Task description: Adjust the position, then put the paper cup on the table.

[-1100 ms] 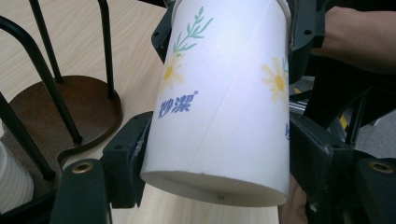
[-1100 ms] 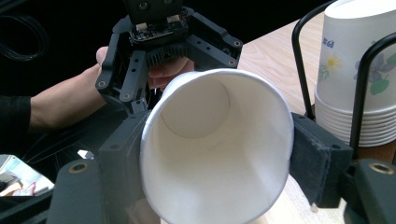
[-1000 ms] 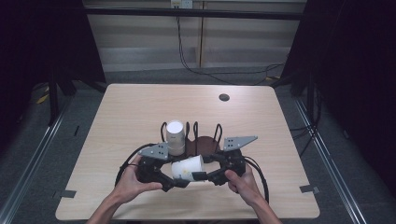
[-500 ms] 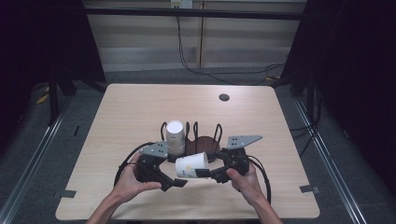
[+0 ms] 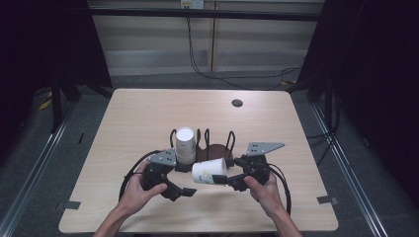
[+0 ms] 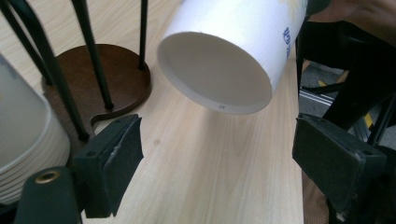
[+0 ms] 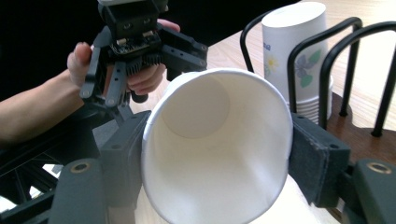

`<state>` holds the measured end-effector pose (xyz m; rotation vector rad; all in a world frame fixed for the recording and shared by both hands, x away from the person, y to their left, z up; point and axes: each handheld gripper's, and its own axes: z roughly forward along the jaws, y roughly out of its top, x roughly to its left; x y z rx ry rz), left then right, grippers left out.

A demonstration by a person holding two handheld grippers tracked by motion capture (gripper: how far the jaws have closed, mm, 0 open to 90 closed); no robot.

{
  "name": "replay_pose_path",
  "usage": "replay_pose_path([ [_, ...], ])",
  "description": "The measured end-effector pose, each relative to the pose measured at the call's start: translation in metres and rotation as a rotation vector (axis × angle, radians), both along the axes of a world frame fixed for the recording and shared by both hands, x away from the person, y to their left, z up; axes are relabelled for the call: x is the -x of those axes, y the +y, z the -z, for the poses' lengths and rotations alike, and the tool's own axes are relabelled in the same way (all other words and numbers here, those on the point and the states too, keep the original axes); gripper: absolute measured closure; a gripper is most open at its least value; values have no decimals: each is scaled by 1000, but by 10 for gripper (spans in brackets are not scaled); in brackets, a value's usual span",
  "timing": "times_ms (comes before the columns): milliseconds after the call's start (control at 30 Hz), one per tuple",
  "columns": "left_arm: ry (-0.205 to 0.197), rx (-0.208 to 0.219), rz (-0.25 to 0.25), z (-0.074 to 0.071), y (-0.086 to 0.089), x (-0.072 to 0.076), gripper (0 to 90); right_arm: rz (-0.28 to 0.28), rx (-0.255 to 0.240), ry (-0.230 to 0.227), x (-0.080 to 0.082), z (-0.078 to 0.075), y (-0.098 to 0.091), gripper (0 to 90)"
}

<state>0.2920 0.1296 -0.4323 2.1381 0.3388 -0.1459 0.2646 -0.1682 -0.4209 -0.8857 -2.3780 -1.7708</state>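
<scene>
A white paper cup (image 5: 208, 172) lies on its side in the air, and my right gripper (image 5: 225, 177) is shut on it near its rim. In the right gripper view the cup (image 7: 215, 154) has its open mouth toward the camera, with a pad pressed on each side. My left gripper (image 5: 182, 191) is open just left of the cup. Its jaws have just been opening and nothing is between them. In the left gripper view the cup's bottom (image 6: 215, 70) hangs beyond the open jaws. A stack of white cups (image 5: 185, 143) stands in a black wire holder (image 5: 212, 148).
The holder has a round brown base (image 6: 116, 79) on the wooden table (image 5: 148, 113), just beyond both grippers. A small dark disc (image 5: 237, 103) lies far back on the right. The table's near edge runs under the person's forearms. Cables trail from both grippers.
One second ago both grippers had the cup between them. The left jaws have opened and let go of its bottom. The cup has shifted slightly right with the right gripper.
</scene>
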Motion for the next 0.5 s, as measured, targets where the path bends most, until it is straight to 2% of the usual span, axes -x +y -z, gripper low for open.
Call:
replay_pose_path([
  [133, -18, -12, -6, -4, 4, 0, 163, 14, 25, 3, 1, -1, -5, 284],
  [267, -19, -35, -8, -4, 7, -1, 163, 37, 42, 10, 3, 0, -14, 284],
  [367, -24, -19, -27, -5, 11, -4, 163, 49, 63, 19, 6, 3, -22, 284],
  [500, -25, -28, -30, -4, 13, -6, 164, 57, 98, 20, 6, 2, -30, 283],
])
